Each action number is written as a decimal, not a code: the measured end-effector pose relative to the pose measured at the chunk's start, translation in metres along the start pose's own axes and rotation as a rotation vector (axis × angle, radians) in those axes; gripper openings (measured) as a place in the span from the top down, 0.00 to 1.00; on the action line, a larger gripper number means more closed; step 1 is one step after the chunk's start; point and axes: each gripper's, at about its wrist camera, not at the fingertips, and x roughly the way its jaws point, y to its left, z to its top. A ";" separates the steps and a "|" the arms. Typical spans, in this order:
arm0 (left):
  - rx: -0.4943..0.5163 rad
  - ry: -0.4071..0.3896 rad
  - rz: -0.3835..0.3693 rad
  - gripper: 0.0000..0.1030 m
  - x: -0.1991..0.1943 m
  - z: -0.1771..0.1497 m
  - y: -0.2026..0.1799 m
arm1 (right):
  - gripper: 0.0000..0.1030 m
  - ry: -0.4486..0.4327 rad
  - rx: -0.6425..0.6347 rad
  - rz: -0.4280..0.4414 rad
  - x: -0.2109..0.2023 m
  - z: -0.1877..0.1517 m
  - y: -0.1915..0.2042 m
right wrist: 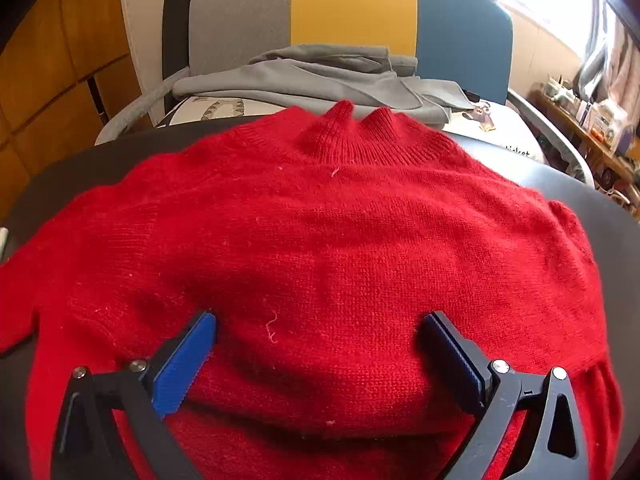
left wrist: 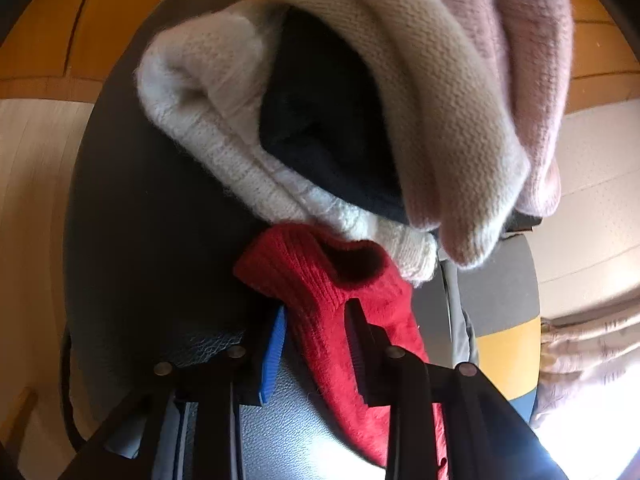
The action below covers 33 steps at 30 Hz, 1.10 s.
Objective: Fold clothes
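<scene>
A red knit sweater [right wrist: 320, 248] lies spread flat on the dark round table [right wrist: 624, 216], collar pointing away from me. My right gripper [right wrist: 318, 328] hovers just over its lower body, jaws wide apart with nothing pinched between them. In the left wrist view the sweater's red sleeve [left wrist: 320, 280] runs between the fingers of my left gripper [left wrist: 316, 320]. The knit narrows where the blue pads [left wrist: 276, 344] meet it, and the ribbed cuff flares out beyond the tips. The sleeve's lower part passes under the right-hand finger.
Folded white [left wrist: 200, 120], dark navy [left wrist: 320, 120], beige [left wrist: 440, 100] and pink [left wrist: 532, 60] knitwear lies heaped just beyond the cuff. Behind the table stands a chair with a grey, yellow and blue back [right wrist: 352, 4], and a grey garment [right wrist: 320, 76] on its seat. A cluttered shelf [right wrist: 592, 120] is at the right.
</scene>
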 end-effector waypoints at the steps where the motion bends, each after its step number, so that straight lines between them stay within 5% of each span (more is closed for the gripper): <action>1: -0.005 -0.002 0.002 0.70 0.002 -0.001 -0.002 | 0.00 -0.003 -0.004 -0.002 0.000 -0.001 0.001; 6: -0.026 -0.021 0.024 0.70 0.010 -0.011 -0.009 | 0.00 -0.015 -0.001 0.003 0.002 -0.003 0.000; 10: -0.002 -0.019 0.051 0.88 0.021 -0.017 -0.015 | 0.00 -0.018 0.001 0.008 0.001 -0.003 0.000; 15: -0.010 -0.003 0.033 0.93 0.026 -0.027 -0.019 | 0.00 -0.024 0.005 0.018 0.002 -0.005 -0.002; 31: 0.222 0.110 -0.265 0.93 0.046 -0.104 -0.165 | 0.00 -0.029 0.008 0.024 0.002 -0.007 -0.003; 33: 0.262 0.138 -0.295 0.93 0.046 -0.073 -0.167 | 0.00 -0.029 0.008 0.025 0.002 -0.007 -0.003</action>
